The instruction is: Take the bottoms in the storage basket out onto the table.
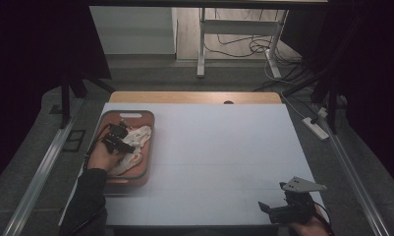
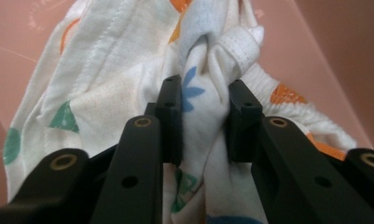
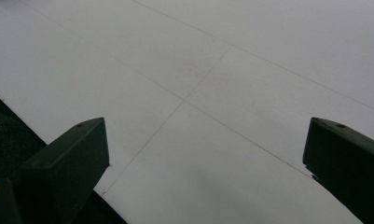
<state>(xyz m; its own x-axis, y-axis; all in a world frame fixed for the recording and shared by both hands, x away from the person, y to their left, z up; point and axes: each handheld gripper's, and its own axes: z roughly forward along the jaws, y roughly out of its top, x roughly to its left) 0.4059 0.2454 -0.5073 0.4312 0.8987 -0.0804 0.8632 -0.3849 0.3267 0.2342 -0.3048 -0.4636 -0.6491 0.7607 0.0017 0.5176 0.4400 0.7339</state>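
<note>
Pink tray [image 1: 148, 129] sits at the table's left side, and in it lies a cloth [image 1: 137, 140], white cotton with orange, green and blue prints, crumpled. The left gripper [image 2: 204, 116] is pinching one bunched fold of it between its jaws. I judge the grasp is made, so the next move calls for lifting the cloth clear of the tray wall. At right, the right gripper [image 1: 283, 209] waits near the table [image 3: 250, 70] edge, jaws spread wide.
</note>
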